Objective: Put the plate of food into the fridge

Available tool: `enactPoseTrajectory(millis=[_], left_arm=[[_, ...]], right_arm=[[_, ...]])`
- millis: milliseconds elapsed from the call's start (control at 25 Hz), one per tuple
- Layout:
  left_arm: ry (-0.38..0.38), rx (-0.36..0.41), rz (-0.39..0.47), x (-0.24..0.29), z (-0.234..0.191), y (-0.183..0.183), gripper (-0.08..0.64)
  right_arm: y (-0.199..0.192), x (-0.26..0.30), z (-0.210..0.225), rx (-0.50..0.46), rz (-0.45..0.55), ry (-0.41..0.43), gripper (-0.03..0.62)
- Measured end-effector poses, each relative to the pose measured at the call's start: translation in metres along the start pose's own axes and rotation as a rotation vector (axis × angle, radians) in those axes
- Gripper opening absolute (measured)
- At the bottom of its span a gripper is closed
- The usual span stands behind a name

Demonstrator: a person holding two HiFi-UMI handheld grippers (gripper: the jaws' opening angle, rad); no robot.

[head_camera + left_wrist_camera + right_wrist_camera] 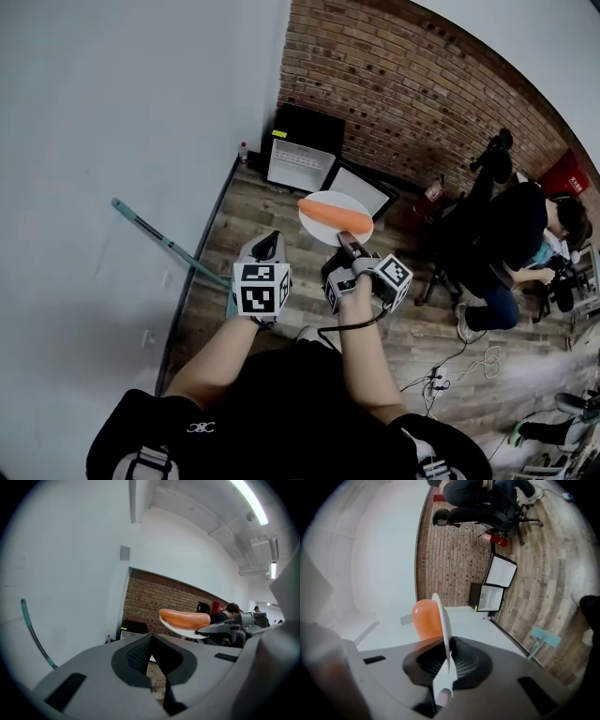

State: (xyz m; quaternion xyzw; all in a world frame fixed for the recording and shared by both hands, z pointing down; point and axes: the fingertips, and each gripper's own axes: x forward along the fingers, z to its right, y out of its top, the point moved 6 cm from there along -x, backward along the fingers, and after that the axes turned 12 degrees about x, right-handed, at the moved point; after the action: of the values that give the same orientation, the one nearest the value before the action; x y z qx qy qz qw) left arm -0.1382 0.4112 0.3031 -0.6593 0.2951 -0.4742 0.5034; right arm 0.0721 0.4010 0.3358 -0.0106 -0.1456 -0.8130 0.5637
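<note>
White plate with its orange sausage is gripped at the rim by the right hand-held gripper and held level so nothing rolls, short of the open fridge. The left hand-held gripper, apparently closed on nothing, is farther from the fridge.

Head view: near rim of plate hidden beneath right gripper; fridge interior too small to tell. Right gripper view: sausage partly hidden behind plate.
</note>
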Motion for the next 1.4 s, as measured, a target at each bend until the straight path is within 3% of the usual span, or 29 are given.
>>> enactPoseTrajectory(millis=[240, 360, 720, 1040, 1400], left_arm=[[0.033, 0.011, -0.003, 0.052, -0.02, 0.012, -0.005], [0.074, 0.014, -0.012, 0.09, -0.03, 0.024, -0.005], [0.155, -0.007, -0.017, 0.218, -0.046, 0.079, -0.005], [0.183, -0.035, -0.049, 0.311, -0.046, 0.093, -0.005], [0.192, -0.033, -0.076, 0.368, -0.064, 0.095, -0.005]], right_arm=[[0.029, 0.057, -0.002, -0.002, -0.02, -0.012, 0.034], [0.055, 0.103, -0.012, -0.02, -0.061, 0.012, 0.034], [0.142, 0.225, -0.054, -0.033, -0.147, -0.033, 0.034], [0.2, 0.303, -0.061, -0.026, -0.207, -0.075, 0.034], [0.23, 0.352, -0.052, 0.022, -0.215, -0.075, 0.034]])
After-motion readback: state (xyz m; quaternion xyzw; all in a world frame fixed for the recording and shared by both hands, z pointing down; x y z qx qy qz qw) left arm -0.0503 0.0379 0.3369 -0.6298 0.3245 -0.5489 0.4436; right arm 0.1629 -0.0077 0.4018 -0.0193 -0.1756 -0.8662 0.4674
